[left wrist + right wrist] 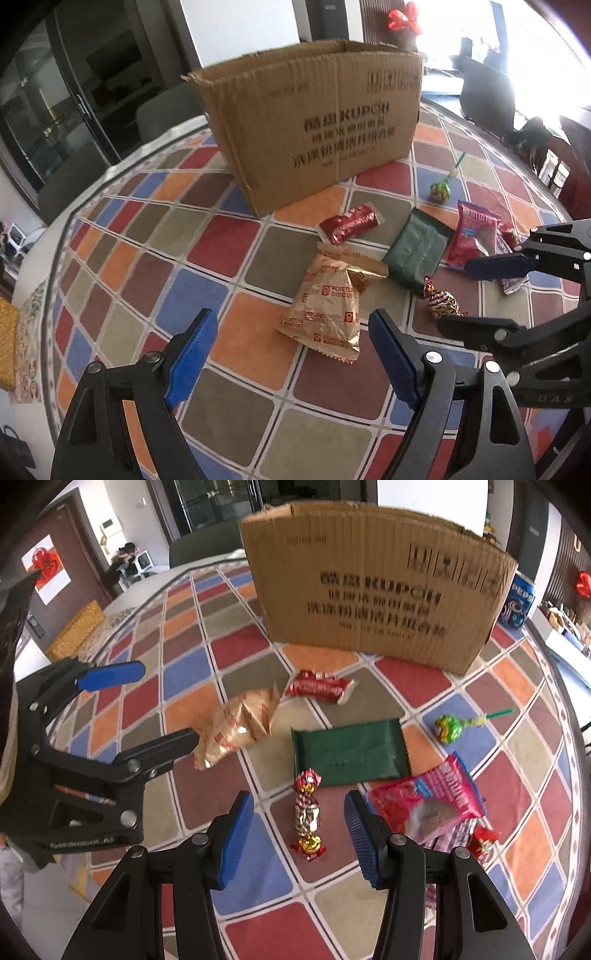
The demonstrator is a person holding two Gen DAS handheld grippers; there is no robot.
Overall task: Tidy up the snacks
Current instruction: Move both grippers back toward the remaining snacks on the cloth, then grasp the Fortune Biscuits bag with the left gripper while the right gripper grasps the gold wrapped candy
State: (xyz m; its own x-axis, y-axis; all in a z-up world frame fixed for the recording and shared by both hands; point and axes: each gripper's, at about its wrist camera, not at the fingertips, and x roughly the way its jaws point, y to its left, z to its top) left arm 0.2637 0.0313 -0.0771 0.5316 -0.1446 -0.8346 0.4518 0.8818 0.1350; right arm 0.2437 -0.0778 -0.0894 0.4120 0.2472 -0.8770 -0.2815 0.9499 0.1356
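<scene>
Both grippers point steeply down at the table [236, 354], which has a cloth of coloured squares. The left gripper [291, 332] hangs with its jaws wide apart, and nothing is between them; the gold biscuit bag [328, 310] lies just ahead of its tips. The right gripper [299, 812] has its jaws apart too, but narrower, and they touch nothing; the foil candy [308, 819] lies on the table in the gap between them, as the right wrist view shows it.

The cardboard box [314, 122] stands upright and open at the far side of the table. Its front wall carries the printed word "KUPOH" with lines of Chinese characters under it, too blurred to read. All snacks lie in front of the box, on the cloth. Nearest to the box is the red wrapper [349, 225]. In front of that lies the gold biscuit bag, with "FORTUNE BISCUITS" printed many times on it. Beside it, further from the box, lies the green packet [413, 251], and the foil candy is just in front of that packet. The lollipop [445, 188] lies near the right corner of the box. The pink packet [472, 236] lies beyond the green packet; its writing is not readable. Behind the right end of the box stands a blue can [519, 602] marked "PEPSI".
</scene>
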